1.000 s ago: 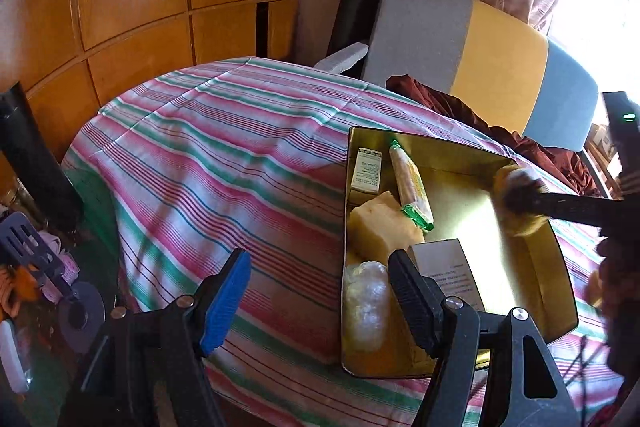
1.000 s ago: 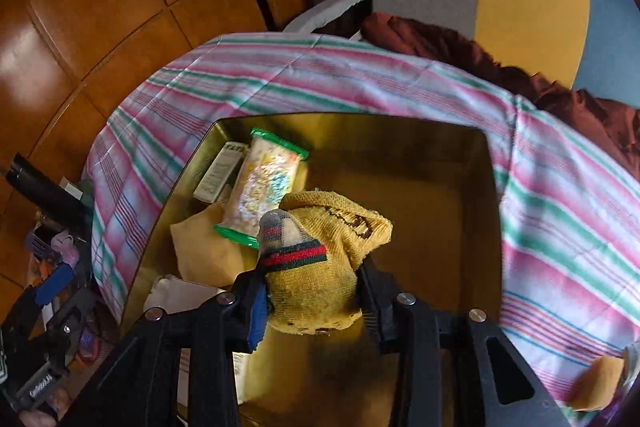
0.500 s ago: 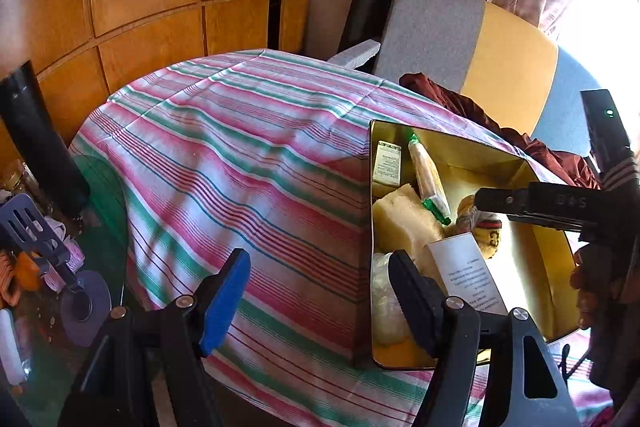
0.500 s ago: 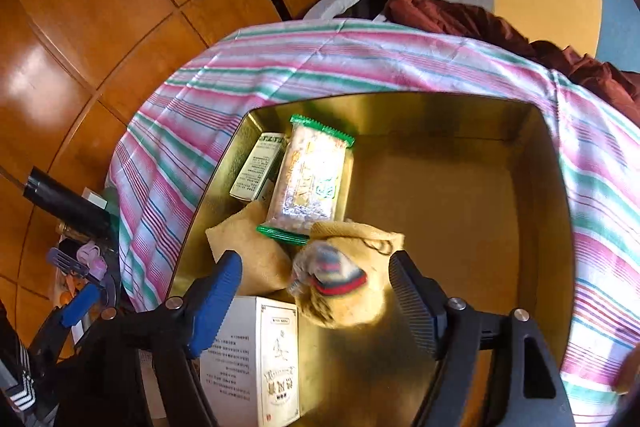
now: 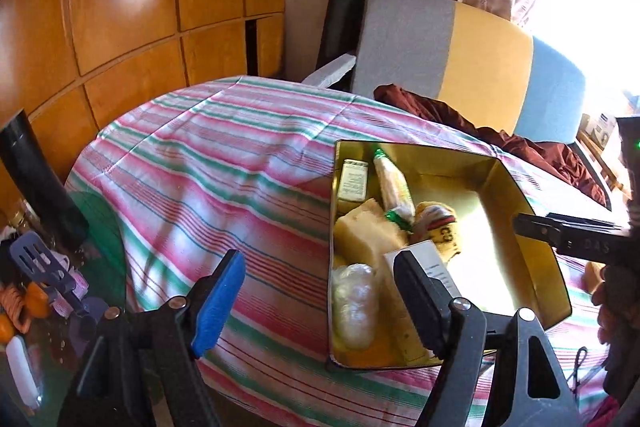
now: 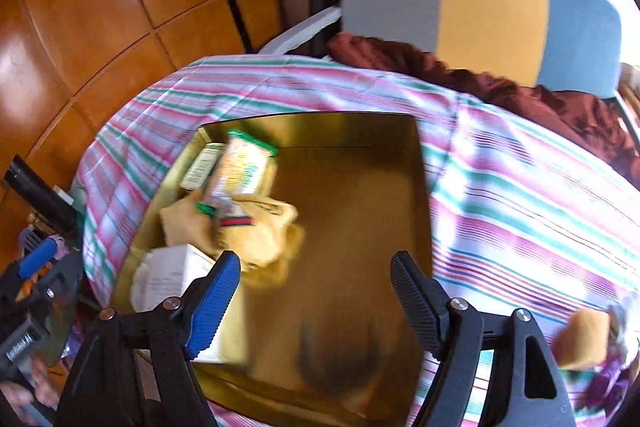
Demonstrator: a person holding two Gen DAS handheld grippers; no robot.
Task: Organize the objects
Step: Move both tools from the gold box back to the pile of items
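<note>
Yellow knit, with a red and green band, now lies loose in the gold box (image 6: 352,147): the sock (image 6: 256,227) that was clamped in the right gripper (image 6: 316,307) a second ago has been let go, and that gripper has pulled back from it toward the camera. Its jaws stand wide with nothing between them. The sock rests against the snack packet (image 6: 240,171) and the white carton (image 6: 176,267), ahead and to the left of the blue pad.

So that 1 item looks put away, and another yellowish piece (image 6: 584,339) waits on the striped cloth (image 6: 520,207) at the right, outside the box.

The left gripper (image 5: 320,303) hovers over the cloth beside the box, jaws opening, empty.
</note>
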